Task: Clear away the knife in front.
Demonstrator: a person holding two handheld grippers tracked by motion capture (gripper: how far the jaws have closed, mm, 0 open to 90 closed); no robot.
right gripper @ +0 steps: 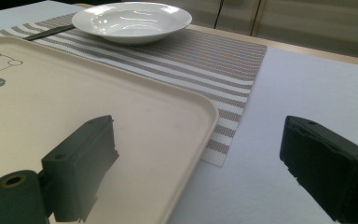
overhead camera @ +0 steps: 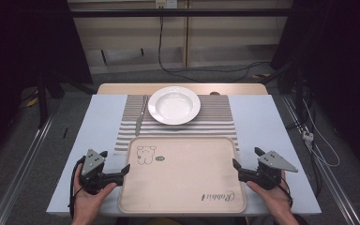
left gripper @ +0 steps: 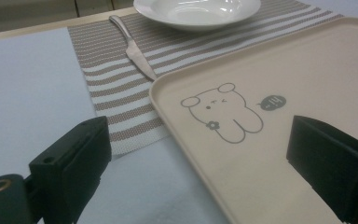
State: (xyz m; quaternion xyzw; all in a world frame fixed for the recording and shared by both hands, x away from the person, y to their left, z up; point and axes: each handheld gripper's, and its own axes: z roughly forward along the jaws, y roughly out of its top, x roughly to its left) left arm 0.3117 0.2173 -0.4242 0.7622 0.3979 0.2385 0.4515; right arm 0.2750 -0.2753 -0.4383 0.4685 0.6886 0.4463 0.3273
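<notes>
The beige tray is seen at the worktop's near edge, overlapping the striped mat. It is flanked by the left tool and right tool, jaws apart, rims apparently straddled. A grasp seems prepared; both must be closed evenly.

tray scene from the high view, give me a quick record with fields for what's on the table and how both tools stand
tray: beige tray with a bear drawing, nothing on it, near edge of table
placemat: striped placemat beyond the tray, its near edge under the tray
plate: white deep plate on the placemat
knife: table knife left of the plate, on the placemat
left tool: left tool open, straddling the tray's left rim
right tool: right tool open, straddling the tray's right rim
table: pale blue top
</notes>
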